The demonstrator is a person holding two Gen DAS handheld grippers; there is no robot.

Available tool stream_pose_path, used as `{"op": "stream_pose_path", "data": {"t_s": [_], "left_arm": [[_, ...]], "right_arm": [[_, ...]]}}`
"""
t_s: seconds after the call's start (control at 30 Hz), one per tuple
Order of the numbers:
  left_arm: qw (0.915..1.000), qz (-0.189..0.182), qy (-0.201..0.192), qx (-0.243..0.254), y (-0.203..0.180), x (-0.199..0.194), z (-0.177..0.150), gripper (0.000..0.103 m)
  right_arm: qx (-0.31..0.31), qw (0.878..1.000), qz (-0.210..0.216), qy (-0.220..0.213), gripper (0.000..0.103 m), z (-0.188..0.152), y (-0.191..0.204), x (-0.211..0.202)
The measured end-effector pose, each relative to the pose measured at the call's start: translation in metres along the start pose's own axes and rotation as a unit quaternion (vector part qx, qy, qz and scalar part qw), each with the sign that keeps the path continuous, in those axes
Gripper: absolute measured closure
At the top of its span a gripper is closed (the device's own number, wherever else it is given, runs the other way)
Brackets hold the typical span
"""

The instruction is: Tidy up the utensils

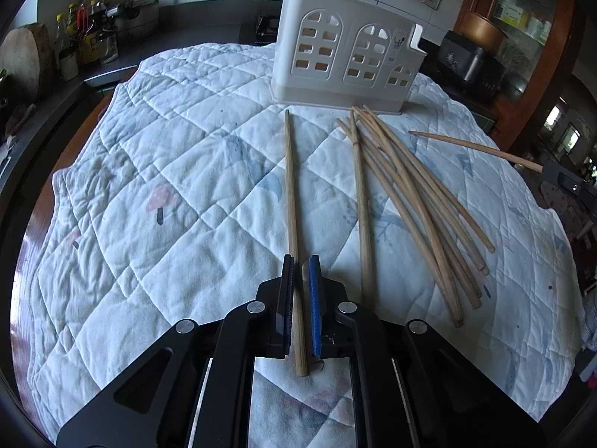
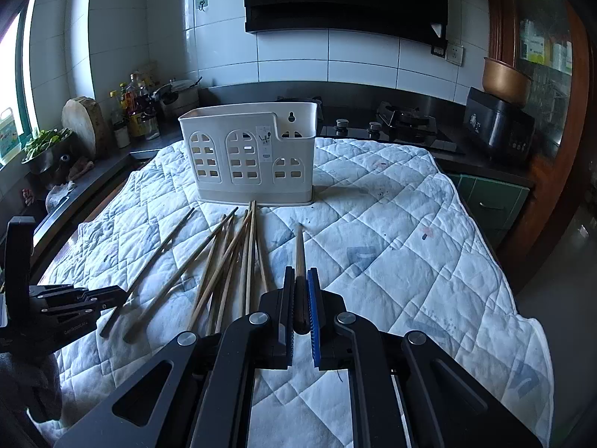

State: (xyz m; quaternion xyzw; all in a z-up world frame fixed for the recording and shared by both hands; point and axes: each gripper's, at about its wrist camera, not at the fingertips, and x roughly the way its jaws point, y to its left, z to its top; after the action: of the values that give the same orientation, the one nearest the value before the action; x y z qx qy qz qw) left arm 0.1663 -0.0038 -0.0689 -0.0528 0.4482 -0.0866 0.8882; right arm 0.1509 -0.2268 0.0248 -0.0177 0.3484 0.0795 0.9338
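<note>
Standing on a quilted white cloth (image 1: 156, 156) spread over the table is a white plastic utensil holder (image 1: 343, 56) with arched cut-out windows, upright near the far end. Just in front of it a loose pile of wooden chopsticks (image 1: 418, 209) lies fanned out, their tips almost at the holder's base.

The left gripper (image 1: 300, 261) has its jaws pinched onto one chopstick (image 1: 290, 186) that lies apart from the pile on its left; the stick runs between the pads and points toward the holder. The right gripper (image 2: 300, 272) is likewise clamped on a single chopstick (image 2: 299, 250), whose tip points forward toward the holder, to the right of the pile.

Bottles (image 2: 136, 104) and a round wooden board (image 2: 84, 127) sit on the dark counter beyond, beside a gas stove (image 2: 403, 123)
</note>
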Motion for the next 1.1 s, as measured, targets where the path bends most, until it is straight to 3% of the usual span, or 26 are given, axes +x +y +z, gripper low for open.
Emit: {"op": "stream_pose_path", "data": {"t_s": [0.07,0.1,0.27,0.43,0.6,0.73,0.93,1.1], "left_arm": [[1.0,0.004,0.001,-0.006,0.003,0.002,-0.002,0.09],[0.9999,0.0,0.003,-0.011,0.005,0.003,-0.002,0.081],[1.0,0.008,-0.001,0.0,0.001,0.005,-0.006,0.08],[0.9994,0.024,0.012,0.023,-0.005,0.006,-0.004,0.083],[0.9972,0.031,0.053,0.042,-0.009,0.01,0.006,0.083],[0.9967,0.022,0.067,0.041,-0.003,0.011,0.01,0.095],[0.9987,-0.018,0.048,-0.002,0.006,0.0,0.015,0.097],[0.9992,-0.039,-0.007,-0.005,0.004,-0.028,0.032,0.097]], "right_arm": [[-0.001,1.0,0.0,0.0,0.096,0.0,0.0,0.0],[0.0,1.0,0.0,0.0,0.096,0.0,0.0,0.0],[0.0,1.0,0.0,0.001,0.096,-0.001,0.0,0.0],[-0.002,1.0,-0.001,0.002,0.096,-0.001,-0.001,0.0],[-0.001,1.0,-0.001,0.001,0.096,-0.001,0.0,0.001],[0.001,1.0,0.0,0.0,0.096,0.0,0.0,0.002],[0.002,1.0,0.001,-0.001,0.096,0.001,-0.001,0.001],[0.005,1.0,0.001,-0.013,0.096,0.008,-0.004,-0.002]]}}
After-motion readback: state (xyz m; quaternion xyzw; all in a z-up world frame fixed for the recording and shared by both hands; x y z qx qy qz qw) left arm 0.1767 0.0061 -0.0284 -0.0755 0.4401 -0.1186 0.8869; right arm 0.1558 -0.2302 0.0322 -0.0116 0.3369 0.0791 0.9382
